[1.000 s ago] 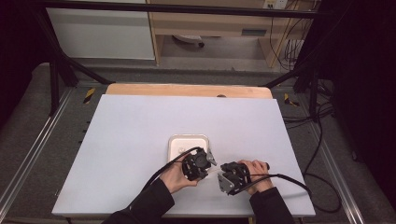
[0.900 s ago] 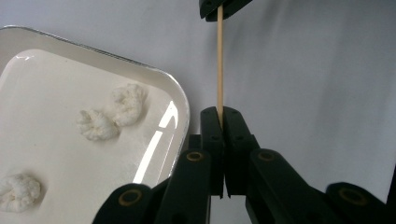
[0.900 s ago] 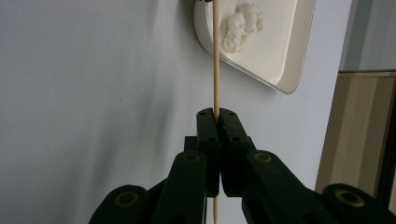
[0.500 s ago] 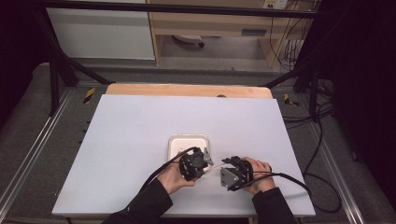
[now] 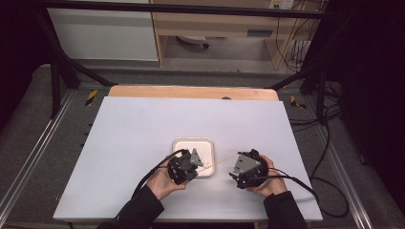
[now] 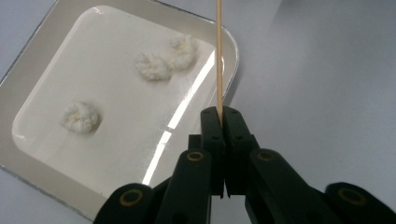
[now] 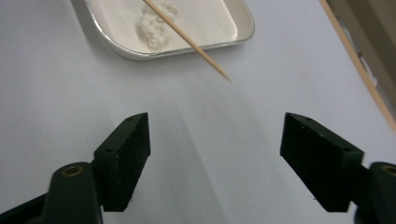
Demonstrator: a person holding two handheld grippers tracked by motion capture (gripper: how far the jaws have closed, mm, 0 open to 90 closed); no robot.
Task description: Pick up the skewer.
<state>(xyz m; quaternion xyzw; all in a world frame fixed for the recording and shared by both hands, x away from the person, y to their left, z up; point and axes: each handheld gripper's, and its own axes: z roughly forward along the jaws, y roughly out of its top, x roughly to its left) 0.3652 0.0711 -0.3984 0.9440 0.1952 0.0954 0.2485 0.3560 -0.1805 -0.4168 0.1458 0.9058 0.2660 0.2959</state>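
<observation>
Clenched on a thin wooden skewer [image 6: 218, 56], the left gripper [image 5: 185, 167] held it over the white tray [image 5: 177, 143] near the tabletop's [image 5: 133, 133] front edge. Three fluffy white balls [image 6: 80, 116] lay in the tray. Right gripper [image 7: 215, 163], its jaws just opened and empty, faced the skewer's tip across bare tabletop.

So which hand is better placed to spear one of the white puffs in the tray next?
Left, probably. The left gripper is shut on the wooden skewer, right above the tray and its white puffs. The right gripper, whose jaws have just been opening, holds nothing.
</observation>
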